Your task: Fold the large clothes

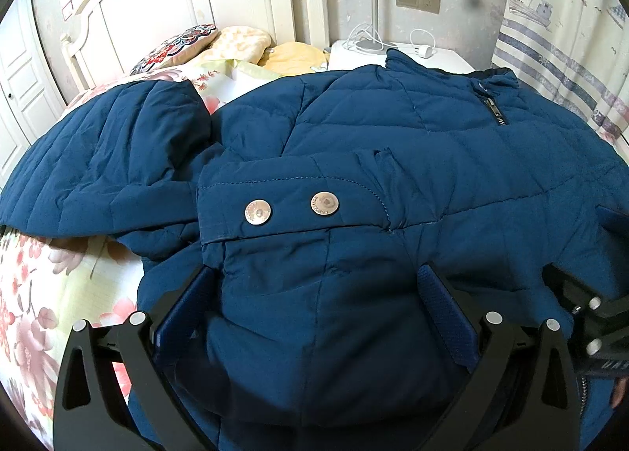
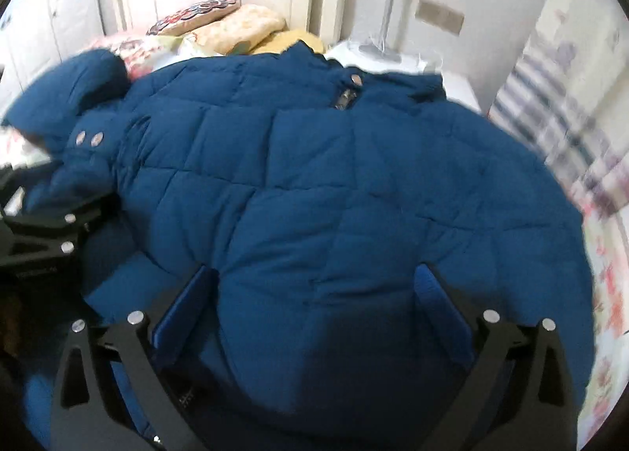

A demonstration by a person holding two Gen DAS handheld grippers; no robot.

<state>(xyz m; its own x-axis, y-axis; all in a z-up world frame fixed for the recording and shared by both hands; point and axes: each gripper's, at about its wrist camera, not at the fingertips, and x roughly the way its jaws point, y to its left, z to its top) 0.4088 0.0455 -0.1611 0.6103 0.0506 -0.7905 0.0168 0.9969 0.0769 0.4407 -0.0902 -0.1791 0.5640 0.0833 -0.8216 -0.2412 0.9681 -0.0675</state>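
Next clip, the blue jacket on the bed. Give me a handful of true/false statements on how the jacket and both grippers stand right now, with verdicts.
1. The blue padded jacket lies spread on the floral bedsheet. True.
2. The jacket's collar zipper is fully undone down the front. False: the front looks closed.
3. The left gripper has its fingers spread wide with jacket fabric bulging between them. True.
4. The right gripper is shut tight with nothing between its fingers. False: its fingers are wide apart with fabric between them.
5. Two metal snaps show on a cuff tab. True.
6. The bedside table is bare. False: a lamp base and white cables sit on it.
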